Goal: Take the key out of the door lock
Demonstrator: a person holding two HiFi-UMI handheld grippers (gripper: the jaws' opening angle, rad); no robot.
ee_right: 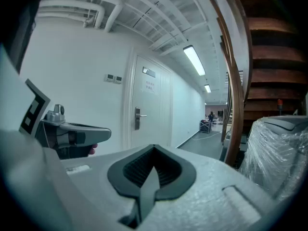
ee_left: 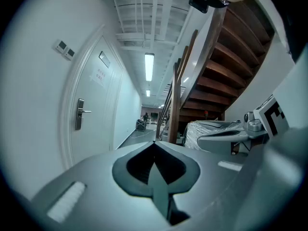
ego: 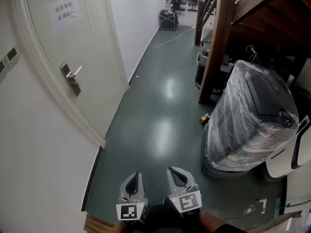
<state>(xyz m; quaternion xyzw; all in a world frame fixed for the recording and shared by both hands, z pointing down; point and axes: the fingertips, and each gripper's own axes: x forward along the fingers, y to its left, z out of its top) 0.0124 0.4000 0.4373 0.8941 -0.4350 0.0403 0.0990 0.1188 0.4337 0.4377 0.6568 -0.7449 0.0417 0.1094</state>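
From the head view, the left claw (ego: 134,177) and right claw (ego: 176,172) sit low and side by side, each with its jaws pressed together on nothing, both over bare floor (ego: 160,120). The door (ego: 82,42) stands well ahead and to the left of both, closed, with a paper sign (ego: 63,11) high on it and the handle (ego: 72,76) on its plate lower down. The key is too small to make out there. Ahead and to the right of the claws a machine (ego: 252,115) wrapped in clear film stands beside a wooden post (ego: 218,38), and between it and the door the floor runs on as an open passage. In the left gripper view, the left claw (ee_left: 155,150) has its jaws meeting at the tip and holds nothing. The handle (ee_left: 80,113) is far off to its upper left, the right claw (ee_left: 226,138) lies just beside it on the right, and wooden stairs (ee_left: 226,66) rise above. In the right gripper view, the right claw (ee_right: 154,150) is likewise closed and empty. The left claw (ee_right: 77,134) is close on its left, the handle (ee_right: 138,118) is well ahead past that, and the machine (ee_right: 279,148) is near on its right.
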